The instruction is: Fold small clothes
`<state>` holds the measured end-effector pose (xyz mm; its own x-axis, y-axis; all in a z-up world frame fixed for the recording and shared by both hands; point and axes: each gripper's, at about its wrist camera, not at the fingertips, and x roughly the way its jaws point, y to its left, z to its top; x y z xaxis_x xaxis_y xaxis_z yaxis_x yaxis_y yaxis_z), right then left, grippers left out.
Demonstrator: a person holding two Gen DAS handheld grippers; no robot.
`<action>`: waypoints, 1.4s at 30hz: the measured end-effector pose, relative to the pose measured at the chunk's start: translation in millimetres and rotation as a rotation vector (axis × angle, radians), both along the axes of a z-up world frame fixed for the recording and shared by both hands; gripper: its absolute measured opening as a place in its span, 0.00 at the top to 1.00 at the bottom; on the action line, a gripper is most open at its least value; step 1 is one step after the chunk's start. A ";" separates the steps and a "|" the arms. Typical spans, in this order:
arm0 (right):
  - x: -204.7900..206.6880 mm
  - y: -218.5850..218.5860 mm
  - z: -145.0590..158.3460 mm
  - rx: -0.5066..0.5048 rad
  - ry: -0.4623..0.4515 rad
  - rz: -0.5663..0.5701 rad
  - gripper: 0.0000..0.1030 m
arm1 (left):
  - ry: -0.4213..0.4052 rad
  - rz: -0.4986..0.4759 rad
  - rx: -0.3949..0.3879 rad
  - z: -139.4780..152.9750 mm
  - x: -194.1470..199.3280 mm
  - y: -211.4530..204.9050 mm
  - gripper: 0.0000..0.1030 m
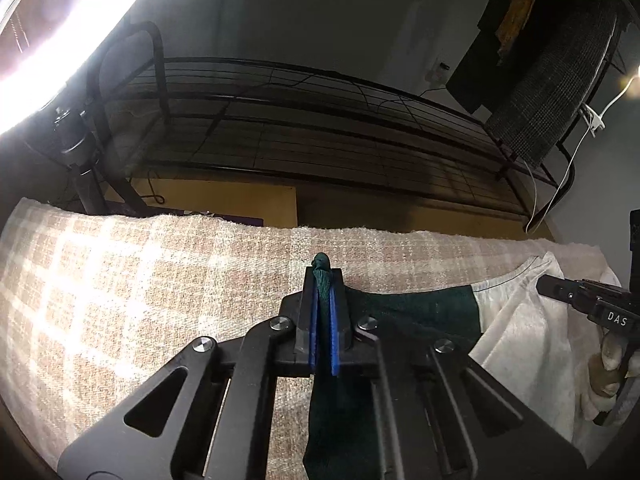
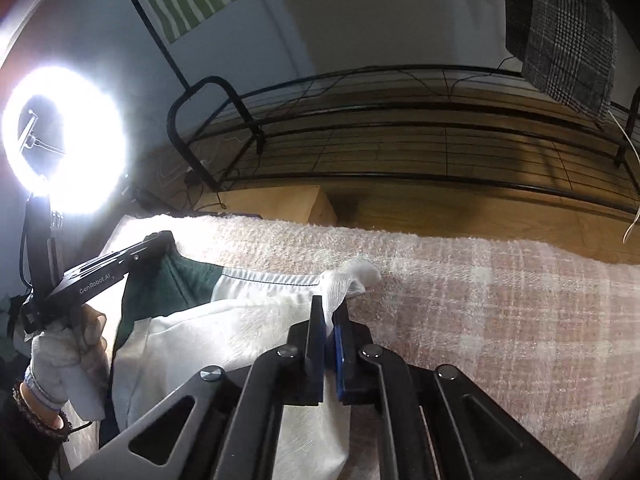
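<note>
Ring light [image 2: 64,140]: upper left of the right wrist view, glaring white on a dark stand; in the left wrist view only a bright arc in the upper left corner.
Left gripper [image 1: 323,276]: centre of the left wrist view, its 2 fingers drawn narrow and pinching a bunched dark green corner of the garment, which pokes out past the tips. In the right wrist view it sits at the left edge [image 2: 160,240], held by a gloved hand [image 2: 68,356].
Garment [image 2: 224,320]: a small piece of clothing, part dark green and part white, stretched between the 2 grippers across the blanket; green end at centre of the left wrist view [image 1: 416,312], white end toward the lower right.
Right gripper [image 2: 330,308]: lower centre of the right wrist view, fingers narrow and clamped on a gathered white corner of the garment; the cloth rises in a tuft above the tips. In the left wrist view only its side shows at the right edge [image 1: 560,290].
Blanket [image 2: 500,300]: pink and cream plaid, covering the work surface under the garment.
Wire rack [image 2: 420,136]: black, behind the blanket, upper middle of both views.
Checked cloth [image 2: 560,36]: grey, hanging at the upper right, above the rack.
</note>
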<state>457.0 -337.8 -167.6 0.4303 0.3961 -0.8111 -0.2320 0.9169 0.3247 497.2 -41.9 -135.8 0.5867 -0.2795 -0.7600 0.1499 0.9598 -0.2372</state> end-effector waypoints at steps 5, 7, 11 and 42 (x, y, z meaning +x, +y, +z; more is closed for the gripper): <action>-15.1 -8.9 25.0 0.038 -0.054 -0.009 1.00 | -0.049 -0.025 -0.032 26.9 -21.2 4.9 0.98; -25.3 -14.2 40.4 0.068 -0.073 -0.021 1.00 | -0.068 -0.037 -0.026 38.0 -33.4 5.4 0.98; -46.4 -13.0 70.2 0.086 -0.108 -0.011 1.00 | -0.106 -0.059 -0.034 64.4 -63.5 8.7 0.98; -319.3 21.2 88.5 -0.108 -0.120 0.122 1.00 | -0.086 -0.173 0.127 60.9 -338.9 15.3 0.98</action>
